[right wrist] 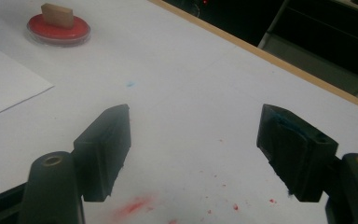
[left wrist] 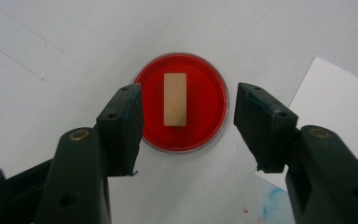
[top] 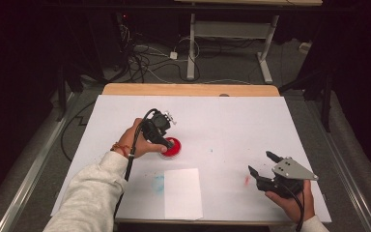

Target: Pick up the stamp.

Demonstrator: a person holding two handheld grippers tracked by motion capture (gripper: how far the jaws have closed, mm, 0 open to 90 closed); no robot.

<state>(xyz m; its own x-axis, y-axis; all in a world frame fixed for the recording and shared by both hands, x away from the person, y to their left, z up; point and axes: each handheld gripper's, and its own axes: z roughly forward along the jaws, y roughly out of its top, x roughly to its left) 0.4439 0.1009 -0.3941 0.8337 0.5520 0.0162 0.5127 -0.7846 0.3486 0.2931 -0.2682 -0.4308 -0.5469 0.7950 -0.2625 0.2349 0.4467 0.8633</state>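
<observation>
Red dish (left wrist: 182, 101) with wooden block (left wrist: 175, 99) between parted left hand-held gripper (left wrist: 186, 123) jaws, seemingly untouched

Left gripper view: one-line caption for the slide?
Left gripper, jaws open, poised above a red ink pad with a wooden stamp block on it, white sheet beside.

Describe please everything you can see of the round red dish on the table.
The round red dish is a shallow disc with a clear, plastic-looking rim, lying flat on the white table cover. A small tan block, wood by its look, stands upright at its middle. The left gripper hangs above it with open jaws, not touching it.
</observation>
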